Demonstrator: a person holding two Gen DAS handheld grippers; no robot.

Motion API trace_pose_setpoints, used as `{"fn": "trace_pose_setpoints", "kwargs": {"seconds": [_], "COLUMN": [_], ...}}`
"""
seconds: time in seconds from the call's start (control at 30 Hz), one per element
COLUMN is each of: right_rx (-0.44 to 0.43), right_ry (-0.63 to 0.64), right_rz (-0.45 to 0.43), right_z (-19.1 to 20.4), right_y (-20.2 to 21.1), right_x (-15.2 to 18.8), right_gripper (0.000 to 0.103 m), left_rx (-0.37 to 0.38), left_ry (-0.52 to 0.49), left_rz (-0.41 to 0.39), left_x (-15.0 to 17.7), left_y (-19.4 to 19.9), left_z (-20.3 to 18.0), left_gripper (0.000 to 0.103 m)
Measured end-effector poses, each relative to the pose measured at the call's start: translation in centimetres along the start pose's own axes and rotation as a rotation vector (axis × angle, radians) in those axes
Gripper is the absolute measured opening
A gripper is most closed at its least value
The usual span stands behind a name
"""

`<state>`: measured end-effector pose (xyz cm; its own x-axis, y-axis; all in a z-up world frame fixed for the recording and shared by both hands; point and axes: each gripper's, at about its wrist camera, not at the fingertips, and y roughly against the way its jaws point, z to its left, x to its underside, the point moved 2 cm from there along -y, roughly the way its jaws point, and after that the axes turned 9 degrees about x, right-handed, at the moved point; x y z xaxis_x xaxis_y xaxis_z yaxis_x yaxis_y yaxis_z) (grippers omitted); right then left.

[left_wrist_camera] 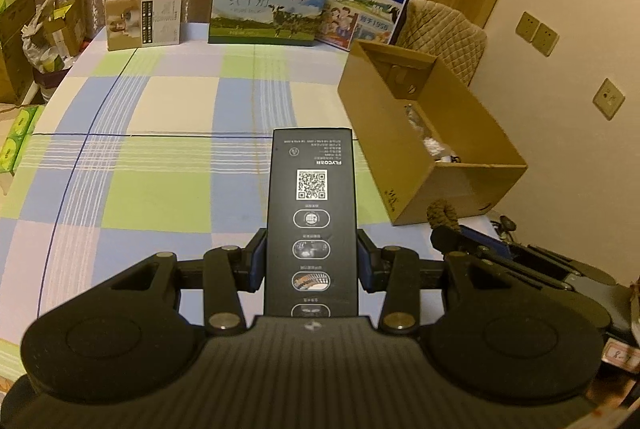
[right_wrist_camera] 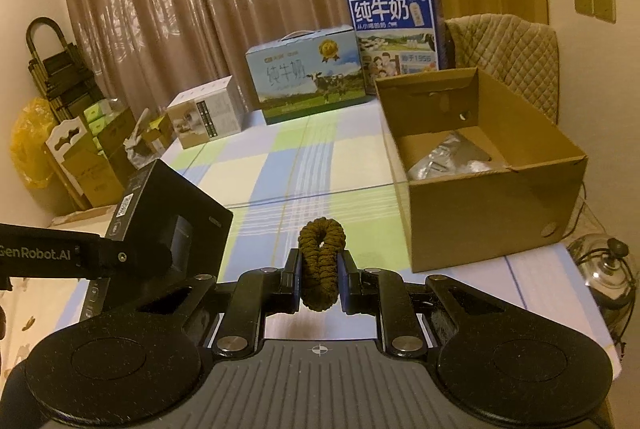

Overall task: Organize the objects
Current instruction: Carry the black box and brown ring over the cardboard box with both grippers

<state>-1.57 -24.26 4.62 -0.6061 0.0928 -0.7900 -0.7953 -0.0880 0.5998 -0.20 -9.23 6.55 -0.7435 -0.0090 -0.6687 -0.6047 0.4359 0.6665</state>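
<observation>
My left gripper [left_wrist_camera: 311, 257] is shut on a tall black product box [left_wrist_camera: 311, 213] with a QR code, held above the checked tablecloth [left_wrist_camera: 160, 157]. The same black box [right_wrist_camera: 168, 213] shows at the left of the right wrist view, with the left gripper's arm beside it. My right gripper [right_wrist_camera: 320, 279] is shut on a brown braided hair tie [right_wrist_camera: 322, 261], which also shows in the left wrist view [left_wrist_camera: 442, 215]. An open cardboard box [left_wrist_camera: 432, 133] stands on the table's right side [right_wrist_camera: 480, 165], with silvery and white items inside.
Two milk cartons [left_wrist_camera: 268, 5] [left_wrist_camera: 368, 1] and a small white box [left_wrist_camera: 144, 15] stand along the table's far edge. A quilted chair [right_wrist_camera: 508, 57] is behind the cardboard box. Cartons and bags [right_wrist_camera: 80, 149] crowd the floor at left. A glass kettle [right_wrist_camera: 604, 269] sits right of the table.
</observation>
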Motion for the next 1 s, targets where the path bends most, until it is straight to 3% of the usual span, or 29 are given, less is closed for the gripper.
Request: {"fn": "trace_pose_setpoints", "kwargs": {"seconds": [0.5, 1.0], "right_rx": [0.022, 0.137], "right_ry": [-0.009, -0.037], "right_rz": [-0.025, -0.045], "right_z": [-1.6, -8.6], "right_y": [1.3, 2.6], "right_x": [-0.7, -3.5], "right_gripper": [0.014, 0.014], "left_rx": [0.034, 0.124], "left_ry": [-0.026, -0.093], "left_rz": [-0.024, -0.010], "left_x": [-0.6, -2.9], "left_y": [0.7, -2.5], "left_z": [-2.7, -9.3], "left_gripper": [0.038, 0.038]}}
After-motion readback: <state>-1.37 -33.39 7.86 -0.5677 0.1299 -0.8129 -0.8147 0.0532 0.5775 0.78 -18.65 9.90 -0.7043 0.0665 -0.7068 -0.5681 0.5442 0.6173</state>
